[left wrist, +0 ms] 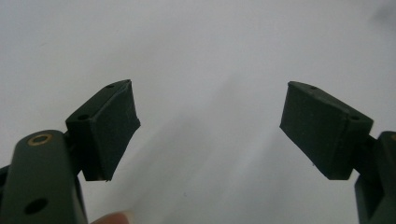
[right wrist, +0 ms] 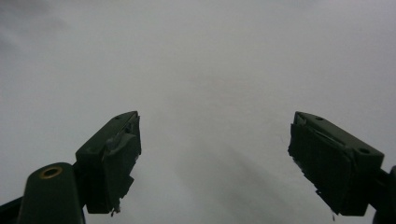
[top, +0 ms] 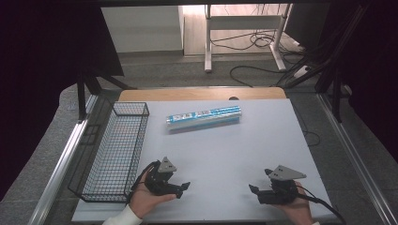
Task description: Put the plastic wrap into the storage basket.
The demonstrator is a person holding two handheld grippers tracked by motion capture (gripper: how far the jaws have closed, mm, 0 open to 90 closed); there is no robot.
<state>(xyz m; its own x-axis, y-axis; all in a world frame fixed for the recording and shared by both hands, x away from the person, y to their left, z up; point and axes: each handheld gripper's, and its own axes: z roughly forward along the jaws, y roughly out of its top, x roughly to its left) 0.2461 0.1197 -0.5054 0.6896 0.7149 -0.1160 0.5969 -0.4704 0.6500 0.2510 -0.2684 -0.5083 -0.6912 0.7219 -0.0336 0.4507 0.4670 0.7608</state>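
- Table top (top: 225, 154), big, flat and pale grey-white, lies under everything, with a strip of brown wood along its far edge.
- Black wire basket (top: 117, 150), long and box-shaped, sits on the left side of the table. Nothing lies inside it.
- Long shiny roll with a blue printed wrapper (top: 204, 117) lies flat on the far middle of the table. It is just to the right of the basket's far end and well apart from both grippers.
- Left black gripper (top: 184, 188) rests low by the near edge, close beside the basket, in the person's left hand (top: 148, 199). It points to the right. In the left gripper view (left wrist: 210, 126) the two jaws stand wide apart, and just bare table is between them.
- Right black gripper (top: 253, 190) rests low by the near edge on the right side, in the right hand (top: 298, 208). It points to the left, facing the other gripper. In the right gripper view (right wrist: 212, 161) its jaws are spread wide too, with bare table between them.
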